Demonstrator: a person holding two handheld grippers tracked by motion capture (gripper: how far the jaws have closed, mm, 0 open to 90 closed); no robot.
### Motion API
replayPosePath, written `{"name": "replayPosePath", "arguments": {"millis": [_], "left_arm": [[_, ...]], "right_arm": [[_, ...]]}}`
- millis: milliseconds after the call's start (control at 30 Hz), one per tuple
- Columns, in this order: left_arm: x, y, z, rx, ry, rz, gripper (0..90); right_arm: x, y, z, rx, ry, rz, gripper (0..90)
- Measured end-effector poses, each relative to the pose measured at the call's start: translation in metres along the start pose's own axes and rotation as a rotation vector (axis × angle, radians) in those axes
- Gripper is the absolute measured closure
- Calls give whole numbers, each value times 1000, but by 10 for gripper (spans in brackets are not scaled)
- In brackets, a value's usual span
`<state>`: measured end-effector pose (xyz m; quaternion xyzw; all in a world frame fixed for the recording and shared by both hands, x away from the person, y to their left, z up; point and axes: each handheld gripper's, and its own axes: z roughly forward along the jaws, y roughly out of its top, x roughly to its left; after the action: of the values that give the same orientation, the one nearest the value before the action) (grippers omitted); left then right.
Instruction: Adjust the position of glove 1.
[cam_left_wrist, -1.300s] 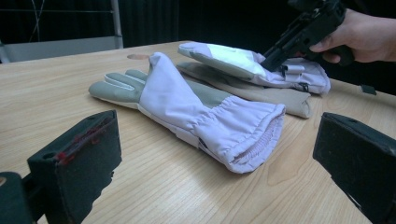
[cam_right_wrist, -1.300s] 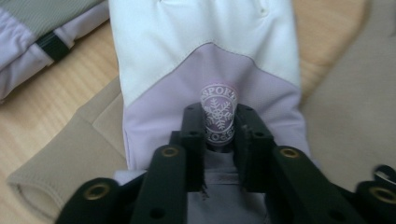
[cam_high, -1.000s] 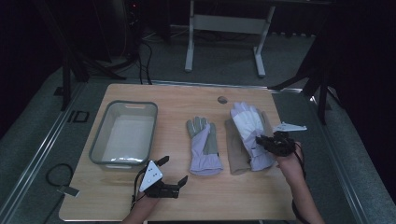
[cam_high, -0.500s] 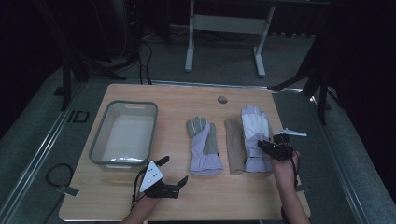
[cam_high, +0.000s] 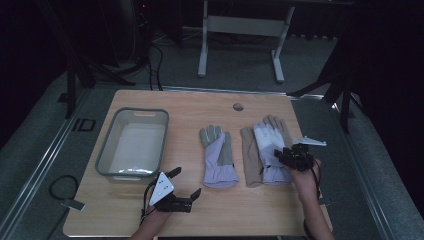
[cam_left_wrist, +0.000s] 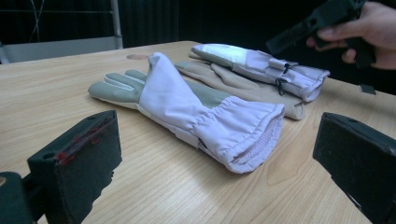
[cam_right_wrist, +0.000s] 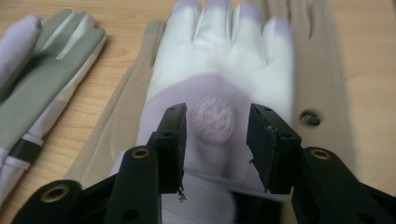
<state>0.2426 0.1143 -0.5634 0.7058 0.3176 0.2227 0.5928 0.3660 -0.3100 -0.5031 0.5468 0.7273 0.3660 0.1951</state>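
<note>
Now right gripper (cam_high: 285, 156) fingers, just opening, straddle the white glove (cam_right_wrist: 219, 93) near the bench's right edge, gripping nothing; next, a lift away. Left gripper (cam_high: 185, 182) open.

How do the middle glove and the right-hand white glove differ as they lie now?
The middle glove lies alone on the bare table; the white glove lies stacked on a beige glove. The middle glove shows grey-green fingers and palm with a lilac cuff; the white glove shows white fingers and a round emblem. The right tongs hang over the white glove only. Both lie flat, fingers pointing away.
</note>
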Motion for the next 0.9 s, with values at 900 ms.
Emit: {"name": "replayPosePath", "arguments": {"millis": [900], "left_arm": [[0,0,0,-1,-1,-2,10]], "right_arm": [[-11,-8,35,111,122,-224,734]]}}
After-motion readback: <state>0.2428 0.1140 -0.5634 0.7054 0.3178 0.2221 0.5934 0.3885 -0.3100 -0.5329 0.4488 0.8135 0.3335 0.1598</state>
